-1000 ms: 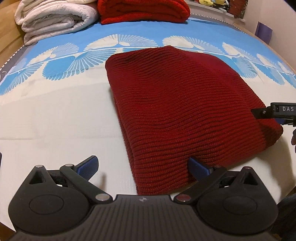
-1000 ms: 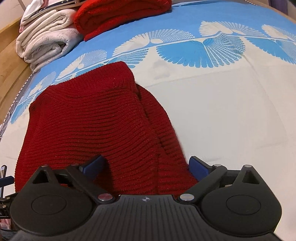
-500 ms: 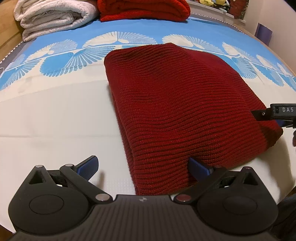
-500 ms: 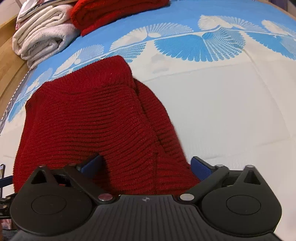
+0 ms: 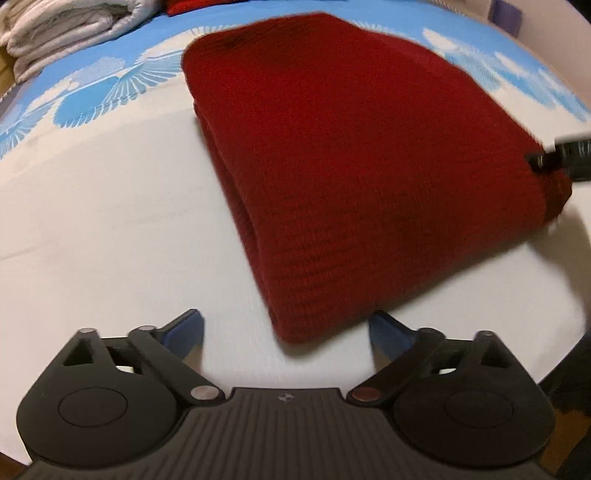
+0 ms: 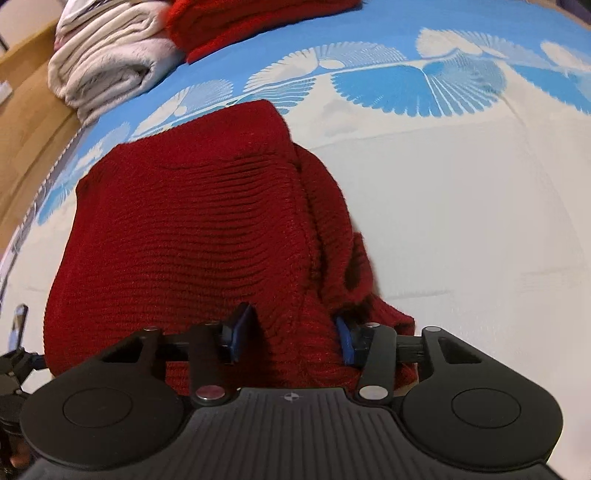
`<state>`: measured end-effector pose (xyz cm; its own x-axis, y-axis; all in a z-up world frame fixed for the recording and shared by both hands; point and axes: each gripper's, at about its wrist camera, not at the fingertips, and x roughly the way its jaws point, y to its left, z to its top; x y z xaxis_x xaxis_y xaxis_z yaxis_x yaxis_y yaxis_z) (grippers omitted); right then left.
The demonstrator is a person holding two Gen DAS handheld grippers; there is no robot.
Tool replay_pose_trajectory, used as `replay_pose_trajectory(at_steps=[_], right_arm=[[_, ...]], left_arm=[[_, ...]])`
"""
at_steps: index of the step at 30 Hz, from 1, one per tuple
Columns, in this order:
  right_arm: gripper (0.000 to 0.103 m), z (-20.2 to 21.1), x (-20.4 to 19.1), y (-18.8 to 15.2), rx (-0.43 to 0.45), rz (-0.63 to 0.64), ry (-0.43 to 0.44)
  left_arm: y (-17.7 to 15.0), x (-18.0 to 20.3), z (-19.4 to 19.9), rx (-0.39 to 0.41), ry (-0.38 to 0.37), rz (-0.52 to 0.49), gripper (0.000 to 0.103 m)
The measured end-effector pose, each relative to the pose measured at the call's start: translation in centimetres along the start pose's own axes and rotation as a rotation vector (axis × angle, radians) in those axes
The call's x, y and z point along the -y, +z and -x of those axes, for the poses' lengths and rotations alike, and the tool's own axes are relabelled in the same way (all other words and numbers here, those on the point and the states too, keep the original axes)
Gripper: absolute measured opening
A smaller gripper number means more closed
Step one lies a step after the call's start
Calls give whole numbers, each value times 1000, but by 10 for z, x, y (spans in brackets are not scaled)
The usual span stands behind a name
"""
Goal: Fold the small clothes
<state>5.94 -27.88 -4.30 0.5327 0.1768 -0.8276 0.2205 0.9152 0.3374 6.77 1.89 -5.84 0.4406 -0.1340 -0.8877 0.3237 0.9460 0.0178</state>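
Observation:
A folded dark red knitted garment (image 5: 362, 177) lies on the white and blue patterned cloth (image 5: 110, 229). My left gripper (image 5: 286, 330) is open and empty, its blue pads just in front of the garment's near corner, not touching it. In the right wrist view the same garment (image 6: 192, 229) fills the middle. My right gripper (image 6: 291, 332) has closed on a thick bunch of its near edge, with knit pressed between the blue pads. The right gripper's tip (image 5: 557, 158) shows at the garment's right edge in the left wrist view.
A folded white blanket (image 6: 110, 70) and a bright red folded knit (image 6: 251, 18) sit at the far end of the cloth. A wooden surface (image 6: 26, 125) borders the cloth on the left. Bare white cloth (image 6: 480, 221) lies to the right of the garment.
My right gripper went from wide open to closed on the garment's near edge. My left gripper pulled back a little and stays open. The garment's right side bunched up.

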Motion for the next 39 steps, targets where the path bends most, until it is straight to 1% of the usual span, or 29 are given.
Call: replay_pose_trajectory(at_steps=[1,3,4,6,8,9,11,12,14,17,21,23,26,29,31,33,34,36,37,38,39], right_arm=[[50,0,-2,0,3,10,-7],[50,0,-6,-2,12,19,-20],[49,0,-9,-4,21,23,-28],[47,0,-14,-7,39,23,-32],[43,-1,-22,-10,88,41,-45],[42,-4,-28,-12,116,50,-62],[41,-10,-38,-11,156,87,-100],[41,-14,-42,-7,175,99,-117],[41,-21,-43,4,180,86,-124],[39,-32,-39,27,195,52,-131],[39,-43,-36,51,212,-12,-163],[38,-49,-35,61,223,-35,-173],[37,-56,-33,76,243,-75,-194],[37,-61,-29,86,273,-95,-216],[37,-64,-29,89,296,-71,-245],[37,-67,-27,91,303,-63,-257],[37,-67,-25,91,299,-73,-252],[40,-64,-25,91,289,-83,-248],[44,-59,-26,90,283,-85,-248],[50,-54,-28,90,281,-81,-252],[54,-47,-31,90,291,-73,-252]], left_arm=[[4,-5,-1,2,19,26,96],[14,-16,-6,-18,-5,74,96],[17,-19,-8,-16,-4,85,96],[23,-19,-9,8,40,60,96],[30,-17,-10,38,97,35,97],[34,-18,-12,45,112,41,97],[45,-21,-20,33,130,61,97],[51,-23,-24,28,137,67,97],[65,-23,-32,23,164,72,97],[86,-24,-40,40,204,84,97],[113,-24,-52,18,208,105,96],[122,-25,-52,37,214,125,95],[138,-29,-58,44,194,175,90],[147,-28,-65,40,186,209,90],[147,-24,-68,34,175,221,90],[146,-19,-72,29,159,202,90],[145,-16,-72,34,169,178,90],[144,-16,-68,42,179,154,90],[143,-19,-65,46,175,157,90],[141,-20,-57,51,169,164,90],[138,-22,-49,63,162,173,91]])
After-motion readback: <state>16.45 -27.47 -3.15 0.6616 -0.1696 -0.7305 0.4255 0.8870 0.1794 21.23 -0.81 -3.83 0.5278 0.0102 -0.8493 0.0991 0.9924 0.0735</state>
